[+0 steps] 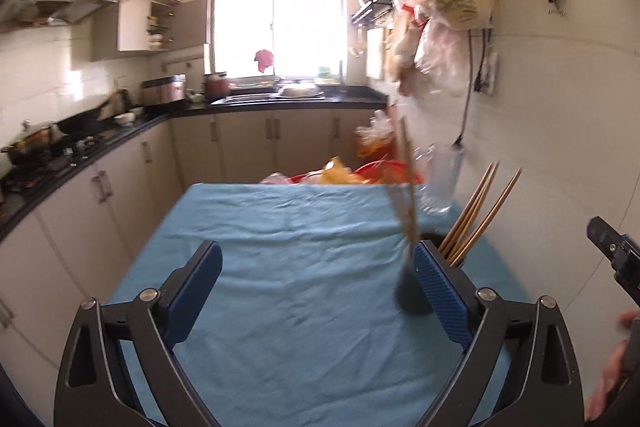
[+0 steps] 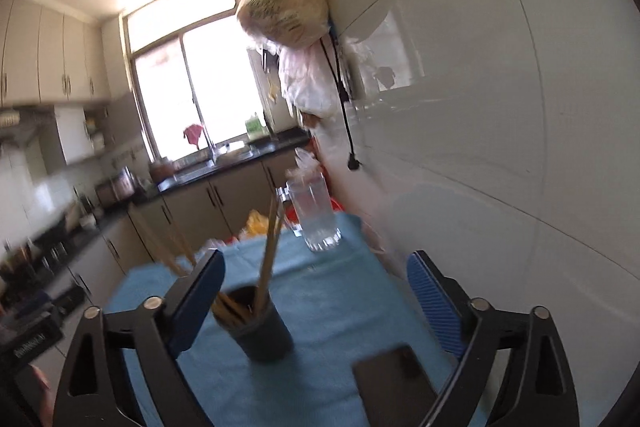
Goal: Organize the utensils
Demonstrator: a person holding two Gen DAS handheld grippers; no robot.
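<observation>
Your right gripper (image 2: 316, 301) fills the bottom of the frame with its blue-padded jaws spread wide and nothing pressed between them. Just above the gap, slightly left of centre, a dark cup (image 2: 260, 331) stands on the blue cloth (image 2: 332, 291) with wooden chopsticks (image 2: 269, 247) leaning out of it. A black phone (image 2: 394, 377) lies flat at lower right, and a clear glass jar (image 2: 314, 217) stands further back near the white wall.
</observation>
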